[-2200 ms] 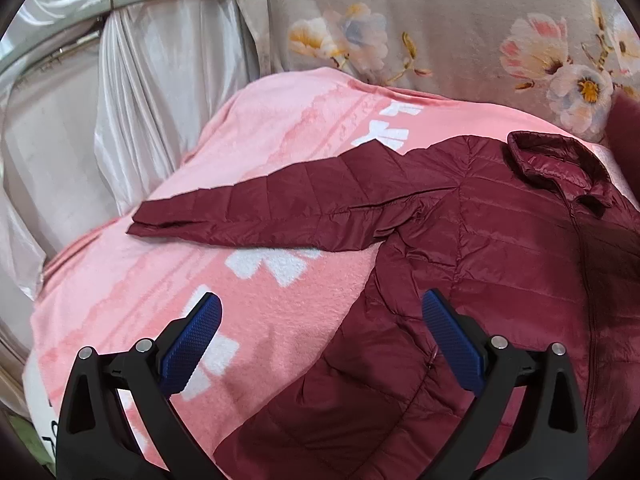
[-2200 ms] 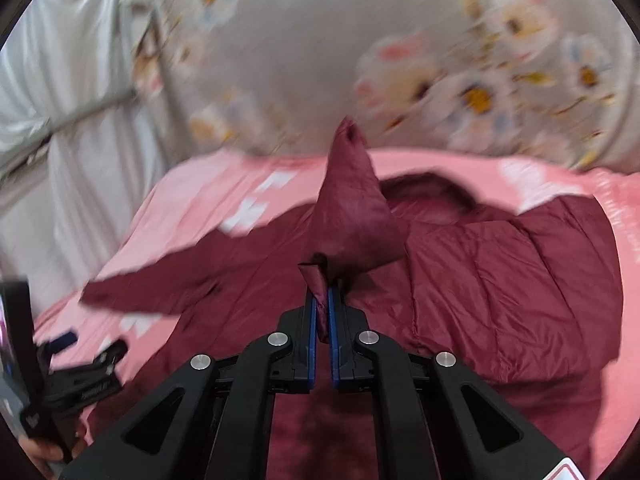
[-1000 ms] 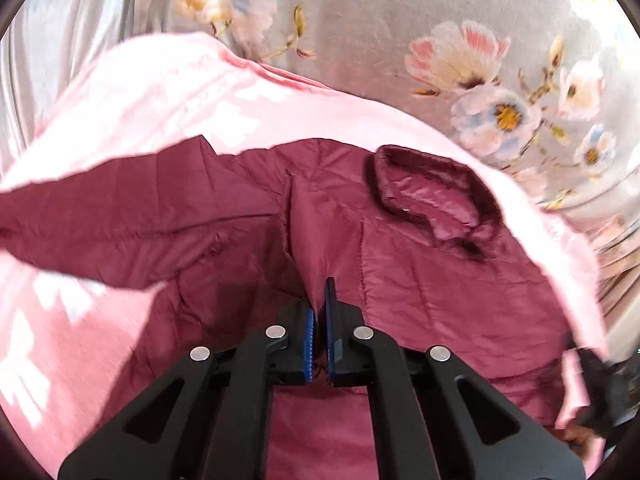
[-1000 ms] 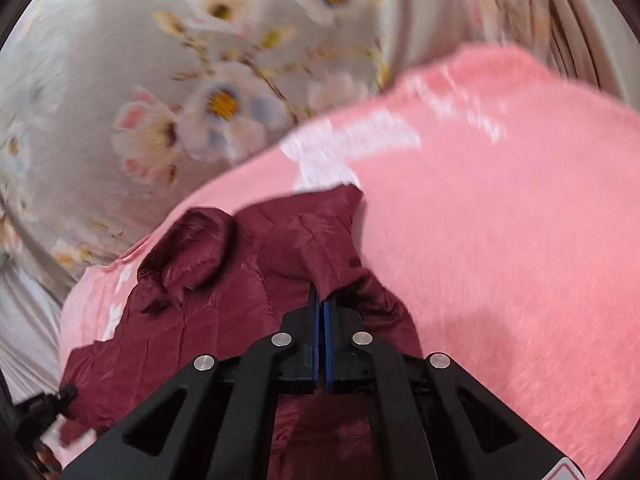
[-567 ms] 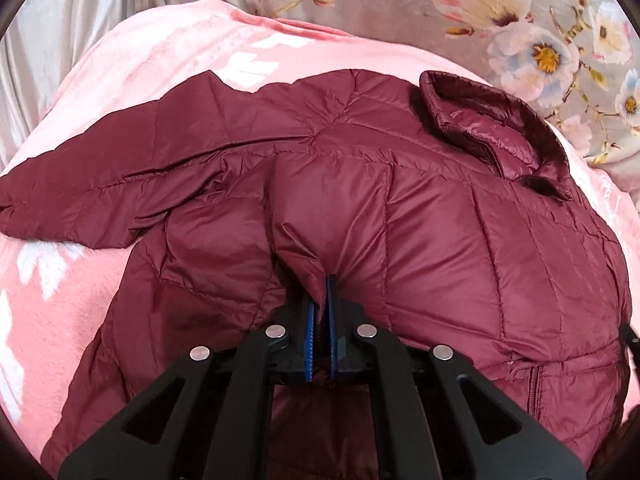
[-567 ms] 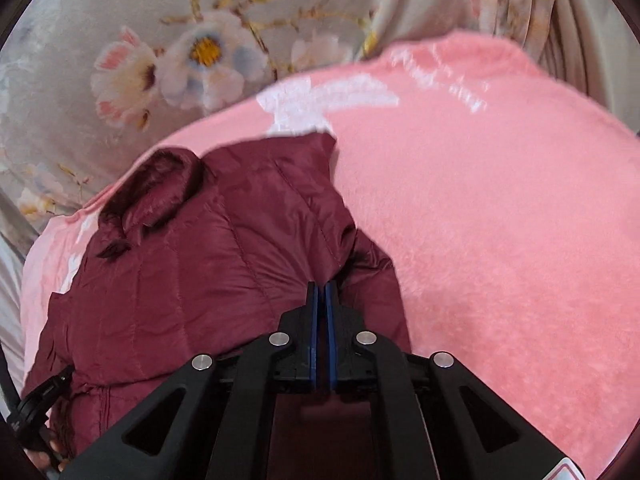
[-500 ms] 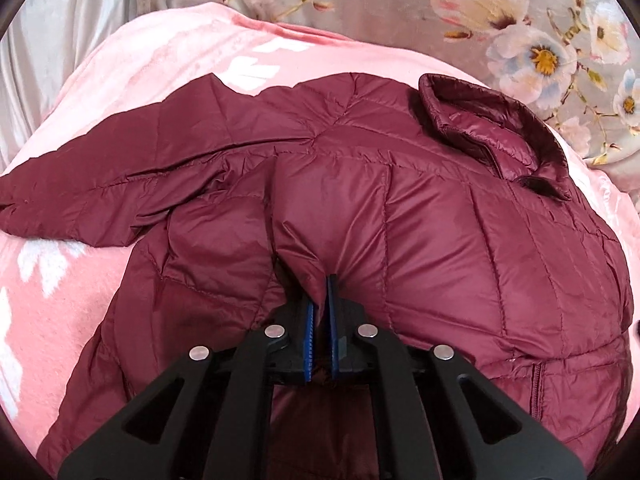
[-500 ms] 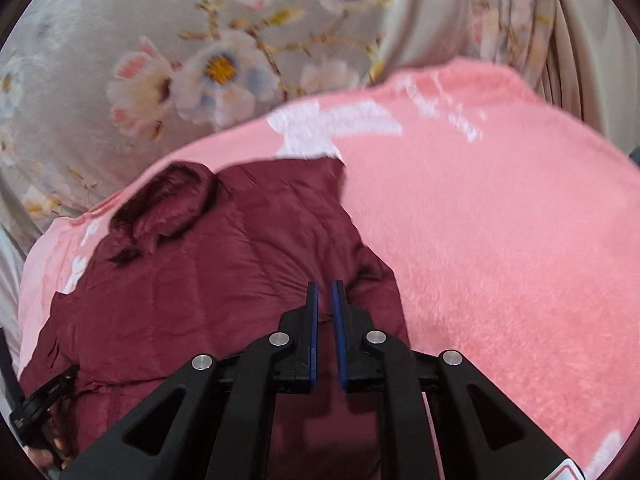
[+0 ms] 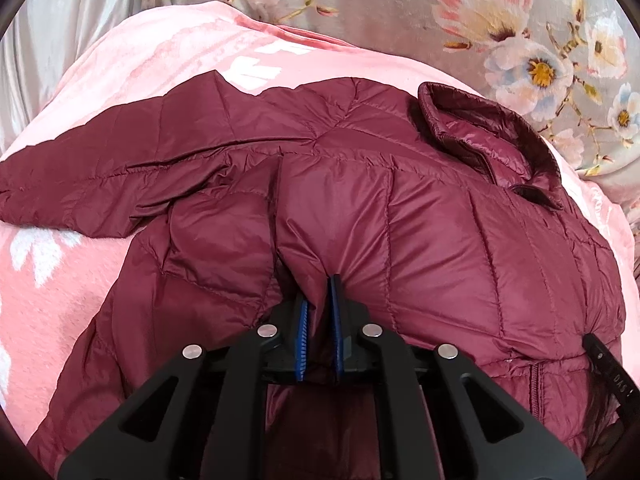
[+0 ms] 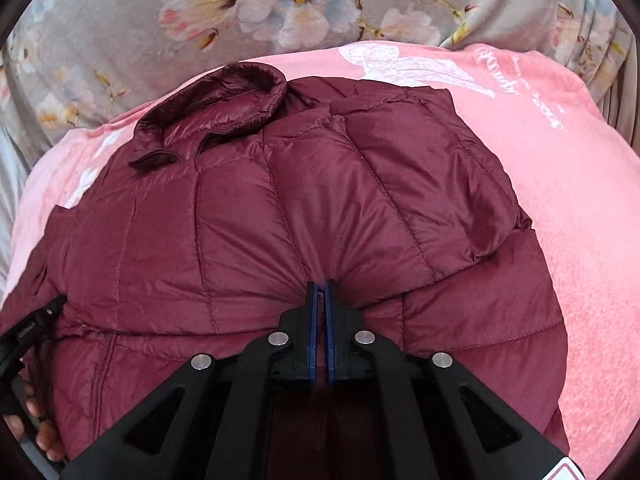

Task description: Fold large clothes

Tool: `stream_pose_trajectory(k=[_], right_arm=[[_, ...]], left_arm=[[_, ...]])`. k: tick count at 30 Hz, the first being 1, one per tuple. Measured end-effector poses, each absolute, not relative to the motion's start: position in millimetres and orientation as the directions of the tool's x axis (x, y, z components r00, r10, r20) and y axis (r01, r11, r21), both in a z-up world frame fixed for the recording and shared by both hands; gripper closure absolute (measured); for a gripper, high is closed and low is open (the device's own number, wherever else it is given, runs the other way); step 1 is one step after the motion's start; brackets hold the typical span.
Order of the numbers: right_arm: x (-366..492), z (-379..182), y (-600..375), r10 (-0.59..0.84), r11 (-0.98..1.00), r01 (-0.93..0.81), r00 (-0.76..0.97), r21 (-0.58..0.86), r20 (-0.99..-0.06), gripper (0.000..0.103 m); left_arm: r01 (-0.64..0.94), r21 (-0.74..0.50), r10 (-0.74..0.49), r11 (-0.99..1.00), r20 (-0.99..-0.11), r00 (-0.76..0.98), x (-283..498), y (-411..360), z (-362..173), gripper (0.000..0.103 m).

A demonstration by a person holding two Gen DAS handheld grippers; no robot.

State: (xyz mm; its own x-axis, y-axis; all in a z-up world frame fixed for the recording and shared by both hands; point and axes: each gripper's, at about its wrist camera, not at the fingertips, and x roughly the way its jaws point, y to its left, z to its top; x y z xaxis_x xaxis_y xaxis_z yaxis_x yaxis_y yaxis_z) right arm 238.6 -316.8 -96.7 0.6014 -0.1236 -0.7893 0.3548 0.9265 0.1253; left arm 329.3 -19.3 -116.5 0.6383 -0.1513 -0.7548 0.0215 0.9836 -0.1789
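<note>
Left wrist view: the left gripper (image 9: 319, 300), jaws clenched on a pinched ridge of fabric, holds the maroon quilted down jacket (image 9: 440, 240). The jacket lies on a pink blanket (image 9: 60, 280); its left sleeve (image 9: 120, 168) extends to the left, its collar (image 9: 480, 136) lies at far right. Floral fabric (image 9: 520, 32) hangs behind.

Right wrist view: the right gripper (image 10: 320, 300), jaws nearly together with a narrow gap, touches the jacket (image 10: 200, 240) near its middle. The right sleeve (image 10: 420, 176) is folded over the jacket body. The left gripper (image 10: 28, 332) shows at the left edge.

Both the left gripper (image 9: 319, 308) and right gripper (image 10: 319, 304) are matte black, with blue finger pads (image 9: 303, 326) and silver round screws (image 9: 265, 331).
</note>
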Motion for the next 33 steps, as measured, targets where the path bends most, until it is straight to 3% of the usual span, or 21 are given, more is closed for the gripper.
stream_pose_trajectory(k=[2, 4, 9, 16, 20, 24, 28, 30, 33], right_arm=[[234.5, -94.1, -313.7, -0.153, 0.923, 0.371, 0.598, 0.103, -0.787, 0.100], [218.8, -84.1, -309.1, -0.191, 0.916, 0.394, 0.603, 0.081, -0.775, 0.097], [166.4, -60.4, -276.1, -0.134, 0.950, 0.294, 0.693, 0.108, -0.709, 0.095], [137.0, -82.0, -219.0, -0.051, 0.974, 0.195, 0.691, 0.118, -0.721, 0.095], [134.7, -94.5, -210.9, -0.065, 0.976, 0.197, 0.663, 0.090, -0.746, 0.091], [137.3, -98.4, -219.4, -0.058, 0.968, 0.223, 0.649, 0.117, -0.759, 0.088], [138.3, -99.0, -213.0, -0.099, 0.970, 0.235, 0.638, 0.070, -0.764, 0.086], [138.7, -98.9, -209.0, -0.122, 0.971, 0.236, 0.633, 0.040, -0.764, 0.083], [136.8, -99.2, -208.0, -0.135, 0.970, 0.242, 0.633, 0.030, -0.762, 0.079]], left_arm=[[0.013, -0.231, -0.186, 0.973, -0.748, 0.637, 327.5, -10.1, -114.3, 0.090], [-0.002, -0.272, -0.210, 0.962, -0.747, 0.631, 320.3, 3.6, -108.5, 0.080], [-0.063, -0.352, -0.207, 0.934, -0.676, 0.707, 288.3, 81.2, -69.3, 0.036], [-0.374, -0.328, 0.037, 0.868, -0.708, 0.705, 299.7, 235.9, -54.5, 0.032], [-0.522, -0.376, 0.063, 0.765, -0.763, 0.643, 314.1, 313.9, -85.8, 0.032], [-0.580, -0.384, 0.088, 0.719, -0.777, 0.624, 323.8, 348.9, -105.6, 0.037], [-0.579, -0.394, 0.076, 0.714, -0.778, 0.623, 336.7, 361.9, -117.6, 0.062], [-0.553, -0.398, 0.058, 0.732, -0.772, 0.633, 343.1, 359.2, -117.0, 0.092], [-0.522, -0.390, 0.060, 0.758, -0.756, 0.652, 347.1, 347.2, -106.4, 0.100]])
